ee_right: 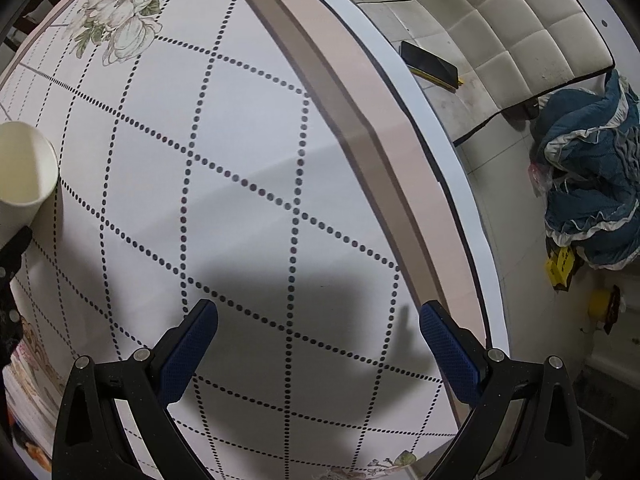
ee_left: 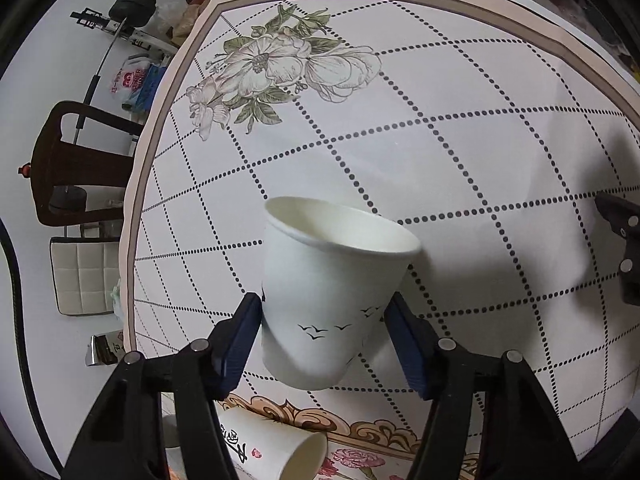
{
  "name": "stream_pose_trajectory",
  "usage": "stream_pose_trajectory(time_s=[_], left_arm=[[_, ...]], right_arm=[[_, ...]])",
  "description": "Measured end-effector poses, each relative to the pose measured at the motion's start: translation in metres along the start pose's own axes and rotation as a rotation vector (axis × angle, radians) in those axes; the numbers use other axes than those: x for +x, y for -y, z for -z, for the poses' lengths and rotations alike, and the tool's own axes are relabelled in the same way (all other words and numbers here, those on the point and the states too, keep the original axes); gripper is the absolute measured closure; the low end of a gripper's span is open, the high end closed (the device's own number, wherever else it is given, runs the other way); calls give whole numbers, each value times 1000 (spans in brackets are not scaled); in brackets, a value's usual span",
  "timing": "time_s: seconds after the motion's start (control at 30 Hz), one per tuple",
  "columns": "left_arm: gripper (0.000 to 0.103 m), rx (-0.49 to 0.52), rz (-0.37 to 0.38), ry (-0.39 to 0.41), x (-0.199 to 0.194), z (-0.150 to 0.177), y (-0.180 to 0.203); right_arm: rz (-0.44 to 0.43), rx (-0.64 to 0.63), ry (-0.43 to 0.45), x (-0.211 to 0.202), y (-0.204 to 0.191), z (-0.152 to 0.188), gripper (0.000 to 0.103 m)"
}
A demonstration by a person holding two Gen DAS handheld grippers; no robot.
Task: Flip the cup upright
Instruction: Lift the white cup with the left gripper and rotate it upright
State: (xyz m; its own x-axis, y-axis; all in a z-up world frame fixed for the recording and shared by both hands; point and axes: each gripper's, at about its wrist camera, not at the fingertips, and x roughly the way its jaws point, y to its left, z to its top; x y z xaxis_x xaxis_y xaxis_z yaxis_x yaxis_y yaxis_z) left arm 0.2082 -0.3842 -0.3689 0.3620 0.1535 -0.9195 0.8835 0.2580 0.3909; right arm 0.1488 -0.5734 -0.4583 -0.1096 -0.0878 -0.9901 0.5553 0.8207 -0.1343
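A white paper cup (ee_left: 324, 292) with small black birds printed on it is held mouth up, slightly tilted, above the table. My left gripper (ee_left: 322, 312) is shut on its lower body, blue pads pressing both sides. The cup's rim also shows at the left edge of the right wrist view (ee_right: 24, 168). My right gripper (ee_right: 318, 320) is open and empty over the dotted tablecloth (ee_right: 240, 160), near the table's right edge. Its black body shows at the right edge of the left wrist view (ee_left: 624, 248).
A second paper cup (ee_left: 276, 448) with red and black print lies on its side at the table's near edge. Chairs (ee_left: 80, 168) stand left of the table. A cushioned seat (ee_right: 520, 40), a phone (ee_right: 430, 64) and a blue cloth (ee_right: 592, 184) lie right of it.
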Motion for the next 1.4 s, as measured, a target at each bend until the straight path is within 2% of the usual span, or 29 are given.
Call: stream_pose_trajectory(time_s=[0.2, 0.4, 0.57, 0.73, 0.97, 1.13, 1.27, 1.4], left_arm=[[43, -92, 26, -7, -5, 5, -13], [43, -215, 35, 16, -29, 20, -32], [43, -340, 47, 30, -56, 47, -50], [43, -487, 79, 23, -82, 92, -67], [43, -719, 189, -21, -98, 183, -73], [43, -865, 261, -58, -88, 237, -66], [43, -1021, 402, -115, -59, 284, -58], [43, -1161, 550, -162, -27, 315, -45]], right_arm=[[1, 3, 2, -6, -1, 2, 1], [-6, -6, 20, -21, -8, 7, 1], [-11, -49, 44, -42, -25, 18, 1], [-12, -108, 66, -63, -49, 38, 1], [4, -173, 97, -90, -92, 80, 1], [13, -198, 105, -100, -121, 112, 1], [30, -241, 92, -96, -145, 138, 1], [49, -266, 77, -91, -163, 157, 1]])
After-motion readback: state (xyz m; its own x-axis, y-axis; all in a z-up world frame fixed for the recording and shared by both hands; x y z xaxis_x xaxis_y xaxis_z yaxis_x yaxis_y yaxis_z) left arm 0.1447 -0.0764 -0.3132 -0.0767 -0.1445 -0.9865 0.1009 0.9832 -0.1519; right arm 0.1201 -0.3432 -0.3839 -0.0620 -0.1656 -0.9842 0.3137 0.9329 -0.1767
